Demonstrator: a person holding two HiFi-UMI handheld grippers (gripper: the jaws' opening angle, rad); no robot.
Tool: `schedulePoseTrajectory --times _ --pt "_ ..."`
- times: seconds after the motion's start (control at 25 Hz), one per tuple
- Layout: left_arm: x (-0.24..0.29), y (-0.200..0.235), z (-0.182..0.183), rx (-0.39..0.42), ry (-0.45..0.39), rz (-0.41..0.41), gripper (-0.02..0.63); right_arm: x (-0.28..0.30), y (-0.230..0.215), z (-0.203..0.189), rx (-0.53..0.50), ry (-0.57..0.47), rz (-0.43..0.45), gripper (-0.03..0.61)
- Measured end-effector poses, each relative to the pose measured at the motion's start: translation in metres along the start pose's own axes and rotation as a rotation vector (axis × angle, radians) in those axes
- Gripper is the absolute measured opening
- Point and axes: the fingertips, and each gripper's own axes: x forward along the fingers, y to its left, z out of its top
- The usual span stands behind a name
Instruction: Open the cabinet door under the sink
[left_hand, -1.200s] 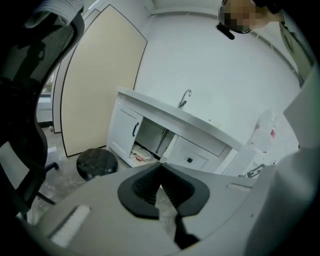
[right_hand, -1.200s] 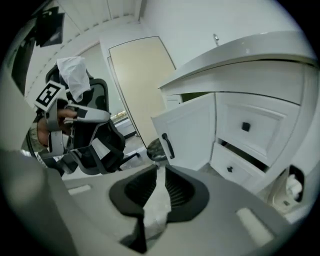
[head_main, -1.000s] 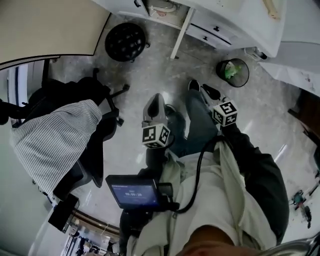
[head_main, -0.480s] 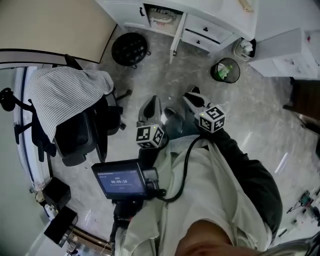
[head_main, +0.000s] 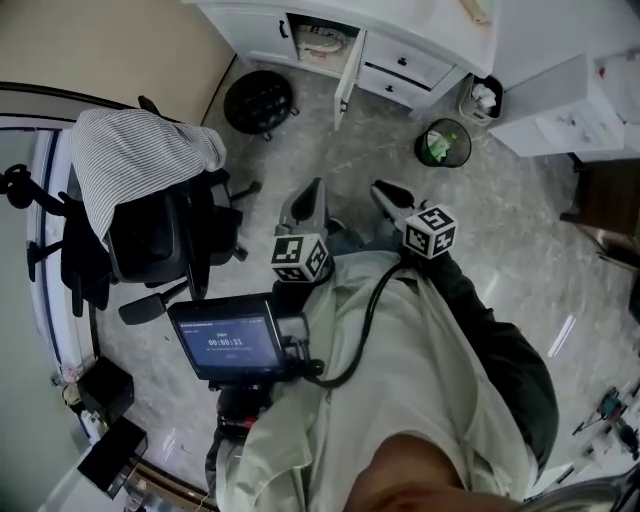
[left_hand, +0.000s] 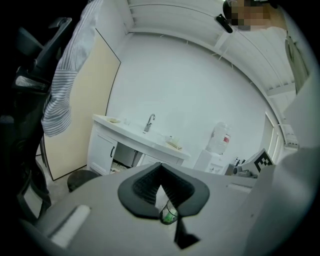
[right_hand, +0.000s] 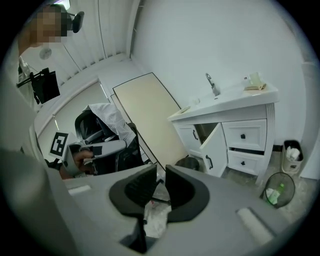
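Evenly and brightly lit by cool, diffuse light; no hard shadows seen. Noted pale glare streaks on the glossy floor (head_main: 560, 335) in the head view. Observed heavy fisheye bending and black vignetting at the edges of both gripper views. Recorded soft focus on the near left gripper (left_hand: 160, 172) and right gripper (right_hand: 161, 172); sharper on the white wall (left_hand: 200, 90) beyond.

The left claw (left_hand: 160, 170) pointed at the white sink cabinet (left_hand: 106, 145) across the room, its dark pads meeting at the tips with nothing caught between them. A tap (left_hand: 149, 121) stood on top, and one compartment (left_hand: 124, 157) below it gaped dark. A striped cloth (left_hand: 65, 95) hung at the left, a water jug (left_hand: 220, 139) stood at the right, and a small bin (left_hand: 168, 216) showed in the gap under the pads.
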Motion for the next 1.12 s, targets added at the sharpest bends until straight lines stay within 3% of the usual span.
schedulePoseTrajectory --times 0.2,0.68,1.12 --pt "0.013 -0.013 0.001 0.009 0.000 -0.001 0.006 -0.003 -0.009 0.010 -0.018 0.012 0.026 0.048" --pt "0.040 -0.039 -0.016 -0.030 0.007 0.094 0.006 -0.031 -0.048 0.030 -0.129 -0.020 0.027 0.044" --pt "0.037 -0.039 -0.026 -0.049 0.049 0.124 0.006 -0.031 -0.046 0.028 -0.127 0.015 0.031 0.017"
